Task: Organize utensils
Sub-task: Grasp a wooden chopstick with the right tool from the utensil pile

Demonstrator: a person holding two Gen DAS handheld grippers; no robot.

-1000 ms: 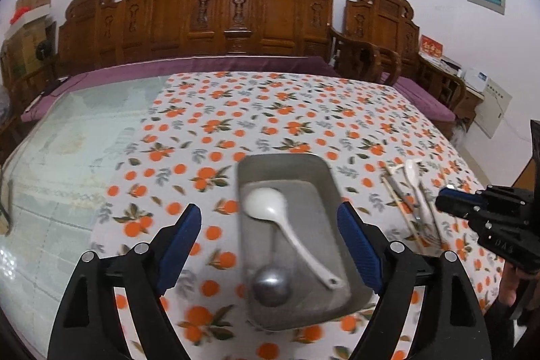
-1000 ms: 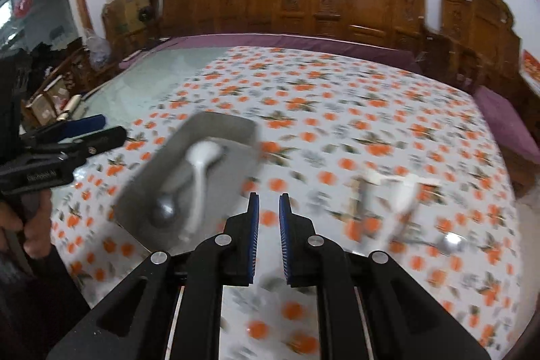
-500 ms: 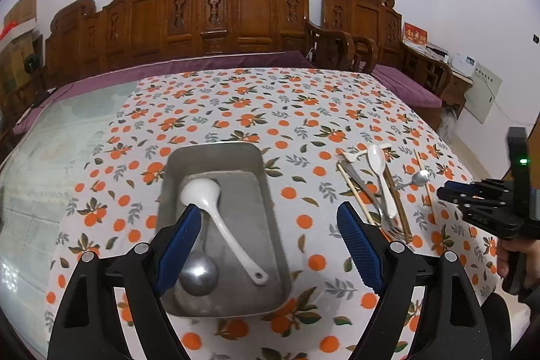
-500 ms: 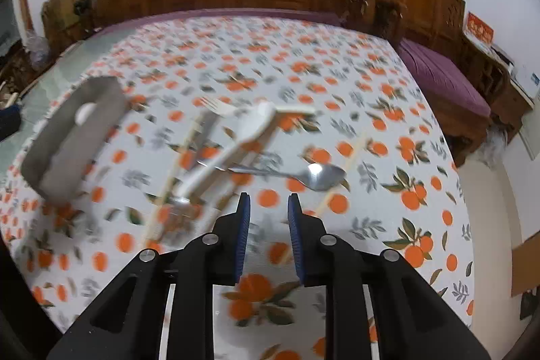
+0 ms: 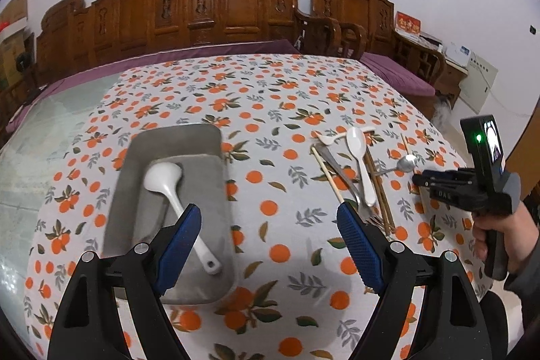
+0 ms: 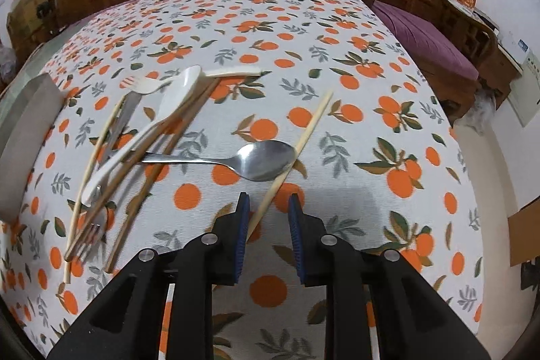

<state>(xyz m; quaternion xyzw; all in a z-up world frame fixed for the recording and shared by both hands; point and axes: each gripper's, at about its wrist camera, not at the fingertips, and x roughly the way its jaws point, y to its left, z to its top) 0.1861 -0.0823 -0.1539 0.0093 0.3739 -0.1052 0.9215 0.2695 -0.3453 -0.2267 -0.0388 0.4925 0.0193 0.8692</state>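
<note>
The right gripper has swung away from the metal tray over the last second and now hangs low over the loose pile of utensils; its view, which a second ago centred on the tray, now has the tray only as a grey edge at the far left of the frame. Its jaws have parted from almost closed to a narrow gap and hold nothing, with the near end of a pale single chopstick showing between the blue pads, low in the middle of the frame. That chopstick runs up and right past the bowl of the metal spoon, touching or crossing its rim. Left of the spoon lie the white spoon, a small plastic fork, brown chopsticks and a metal fork, overlapping in a heap on the orange-print tablecloth. The left gripper stands wide open and empty at the bottom of its frame, beside the tray, where a white ladle already rests; a metal ladle seen there earlier is now hidden behind the left pad. So two pieces look sorted, and the right tongs seem lined up to fetch the next, probably the lone chopstick or the metal spoon.
</note>
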